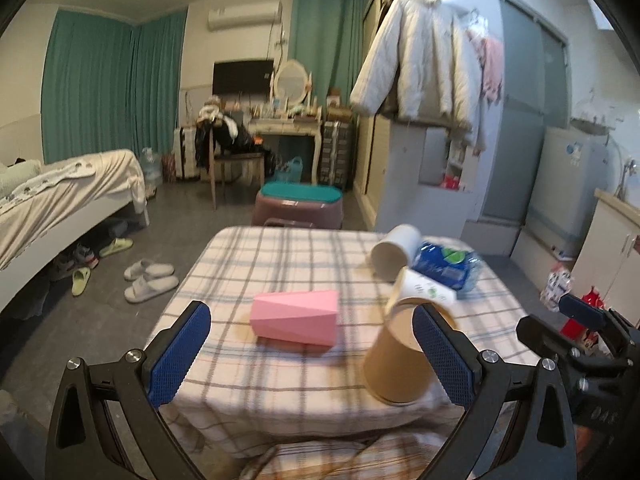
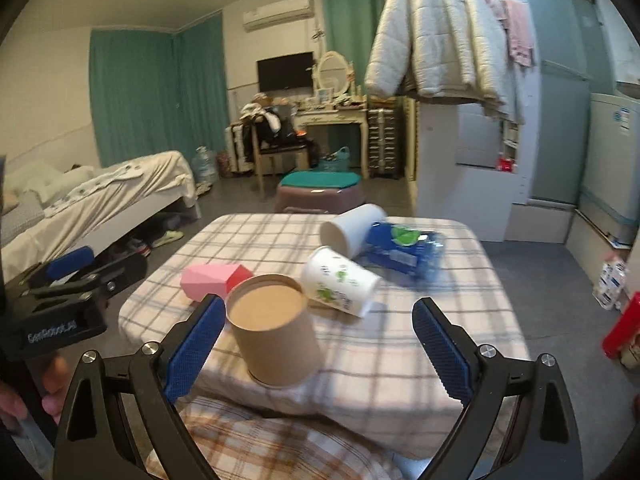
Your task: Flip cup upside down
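Note:
A brown paper cup (image 2: 274, 330) stands upside down, base up, near the front edge of the plaid-covered table (image 2: 400, 344); it also shows in the left wrist view (image 1: 398, 356). My right gripper (image 2: 318, 350) is open, the cup just inside its left finger (image 2: 196, 346), apart from it. My left gripper (image 1: 312, 354) is open and empty, the cup behind its right finger (image 1: 444, 354). A white cup with green print (image 2: 340, 282) lies on its side behind the brown one. A plain white cup (image 2: 352, 230) lies on its side further back.
A pink faceted box (image 1: 296, 322) lies mid-table. A blue wet-wipes pack (image 2: 402, 250) lies at the back right. Beyond the table are a purple stool (image 1: 300, 206), a bed (image 1: 60, 200) at left, slippers (image 1: 150, 280) on the floor, and a wardrobe with a hanging white jacket (image 1: 424, 60) at right.

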`<action>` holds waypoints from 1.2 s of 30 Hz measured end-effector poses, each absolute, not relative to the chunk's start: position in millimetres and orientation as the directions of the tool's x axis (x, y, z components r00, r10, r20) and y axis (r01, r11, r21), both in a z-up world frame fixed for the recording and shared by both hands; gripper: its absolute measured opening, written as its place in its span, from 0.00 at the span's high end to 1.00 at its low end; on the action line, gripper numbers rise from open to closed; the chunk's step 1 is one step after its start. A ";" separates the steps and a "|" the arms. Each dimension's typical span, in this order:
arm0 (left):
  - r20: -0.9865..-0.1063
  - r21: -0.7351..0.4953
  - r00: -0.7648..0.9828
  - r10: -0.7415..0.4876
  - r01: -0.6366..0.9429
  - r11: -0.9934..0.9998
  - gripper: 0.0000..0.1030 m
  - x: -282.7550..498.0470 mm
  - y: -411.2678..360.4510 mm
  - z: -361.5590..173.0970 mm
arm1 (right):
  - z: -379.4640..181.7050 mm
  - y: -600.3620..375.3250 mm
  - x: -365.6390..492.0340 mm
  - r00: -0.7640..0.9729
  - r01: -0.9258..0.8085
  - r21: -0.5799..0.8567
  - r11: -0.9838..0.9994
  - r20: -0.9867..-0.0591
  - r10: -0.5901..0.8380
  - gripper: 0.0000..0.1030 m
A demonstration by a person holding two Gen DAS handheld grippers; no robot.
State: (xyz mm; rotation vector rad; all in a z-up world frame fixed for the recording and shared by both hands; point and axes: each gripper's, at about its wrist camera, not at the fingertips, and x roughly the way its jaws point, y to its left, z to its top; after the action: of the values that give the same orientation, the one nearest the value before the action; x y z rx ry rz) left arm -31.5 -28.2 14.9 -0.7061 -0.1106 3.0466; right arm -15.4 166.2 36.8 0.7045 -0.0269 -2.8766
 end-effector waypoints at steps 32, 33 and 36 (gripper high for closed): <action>-0.351 0.023 -0.936 0.013 -0.022 -0.999 0.00 25.1 13.6 -1.9 | 7.2 201.8 23.8 -0.889 0.088 0.088 -0.992 -0.443 -0.118 0.00; -0.354 0.018 -0.935 0.014 -0.022 -1.000 0.00 24.5 12.0 -2.3 | 6.7 201.8 23.6 -0.888 0.090 0.091 -0.992 -0.444 -0.121 0.00; -0.360 0.012 -0.933 0.010 -0.015 -1.000 0.00 23.5 11.1 -3.5 | 5.8 201.3 23.6 -0.886 0.091 0.091 -0.992 -0.447 -0.122 0.00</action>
State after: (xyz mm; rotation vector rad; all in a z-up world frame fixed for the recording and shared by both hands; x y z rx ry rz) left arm 23.5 11.2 -3.5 -0.5734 0.0231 3.0756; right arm 23.6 201.3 5.8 0.7050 -0.1026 -2.9468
